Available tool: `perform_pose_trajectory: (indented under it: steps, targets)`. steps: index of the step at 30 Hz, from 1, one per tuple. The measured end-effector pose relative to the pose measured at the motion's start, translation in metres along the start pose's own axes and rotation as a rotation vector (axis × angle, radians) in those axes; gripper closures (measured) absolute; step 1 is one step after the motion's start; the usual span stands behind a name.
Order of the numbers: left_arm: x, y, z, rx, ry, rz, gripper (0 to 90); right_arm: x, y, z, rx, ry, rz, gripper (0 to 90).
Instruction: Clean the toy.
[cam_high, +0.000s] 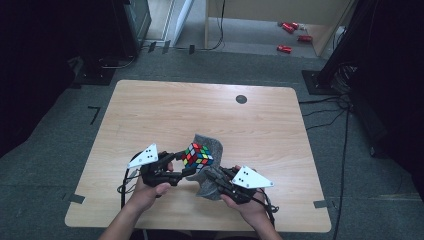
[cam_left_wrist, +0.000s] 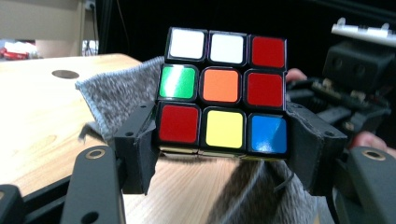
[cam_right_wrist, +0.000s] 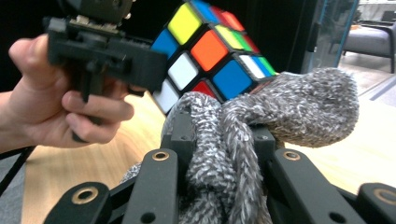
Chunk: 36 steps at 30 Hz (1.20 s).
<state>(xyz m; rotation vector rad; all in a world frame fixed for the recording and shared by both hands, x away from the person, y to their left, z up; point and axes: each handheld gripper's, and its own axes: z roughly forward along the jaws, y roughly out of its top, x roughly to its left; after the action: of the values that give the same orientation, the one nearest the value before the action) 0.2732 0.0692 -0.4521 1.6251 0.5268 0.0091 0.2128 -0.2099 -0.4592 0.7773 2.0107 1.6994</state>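
Wooden tabletop (cam_high: 150, 115), pale grain, dim room behind, dark carpet around; 1 small round grommet (cam_high: 241, 99) toward the far edge

Item 1, left gripper (cam_high: 186, 165): jaws set at a middling width and clamped on the cube, 1 pad on each side of its lowest layer, seen plainly in the left gripper view. Left hand (cam_high: 147, 190) wrapped around the body

Item 2, right gripper (cam_high: 212, 176): jaws drawn narrow, pinching a bunched fold of the cloth; in the right gripper view the fabric spills up and over between the 2 black fingers (cam_right_wrist: 184, 135)

Item 3, puzzle cube (cam_left_wrist: 223, 88): 3 by 3, mixed colours, held off the table near the front edge, tilted, with 1 lower corner touching the cloth

Item 4, grey cloth (cam_right_wrist: 299, 109): knitted or towelling, part lifted against the cube, part trailing on the tabletop beneath

Handling note, as judged: work in hand appears to be wiping the cube. Keep item 1 firm and level so the layers do not twist; sweep item 2 across 1 exposed face at a time, light pressure, away from the pads. Faces covered by the pads need a re-grip. Loose cloth may snag a corner, so keep the bunch tight
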Motion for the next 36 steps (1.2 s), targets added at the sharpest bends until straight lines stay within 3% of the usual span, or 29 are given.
perform_pose_trajectory:
  steps: [5,8,14,19,22,24,25,29,36]
  targets:
    - [0.002,0.002,-0.004,-0.025,-0.003,-0.026,34.7,0.012,-0.006,0.010,0.043,0.038,-0.057,71.2]
    - [0.003,0.001,-0.003,-0.020,-0.018,-0.040,34.7,0.015,-0.008,0.013,0.053,0.035,-0.068,71.2]
    - [0.005,0.000,-0.002,-0.013,-0.016,-0.046,34.7,0.003,-0.003,0.003,-0.007,-0.015,-0.059,71.0]
    - [0.005,0.001,-0.003,-0.024,-0.017,-0.058,34.7,0.007,-0.006,0.008,0.003,-0.007,-0.084,71.1]
    - [0.005,0.001,-0.004,-0.032,-0.028,-0.068,34.7,0.018,-0.011,0.015,0.045,0.032,-0.131,71.1]
    - [0.005,0.001,-0.004,-0.027,-0.029,-0.067,34.7,0.024,-0.012,0.018,0.068,0.011,-0.189,71.3]
    - [0.005,0.001,-0.004,-0.024,-0.030,-0.065,34.7,0.024,-0.012,0.018,0.070,-0.002,-0.196,71.3]
    - [0.004,0.001,-0.003,-0.025,-0.032,-0.068,34.8,0.015,-0.008,0.011,0.045,-0.041,-0.183,71.3]
    - [0.006,0.001,-0.004,-0.025,-0.033,-0.072,34.8,0.015,-0.011,0.014,0.063,-0.005,-0.207,71.4]
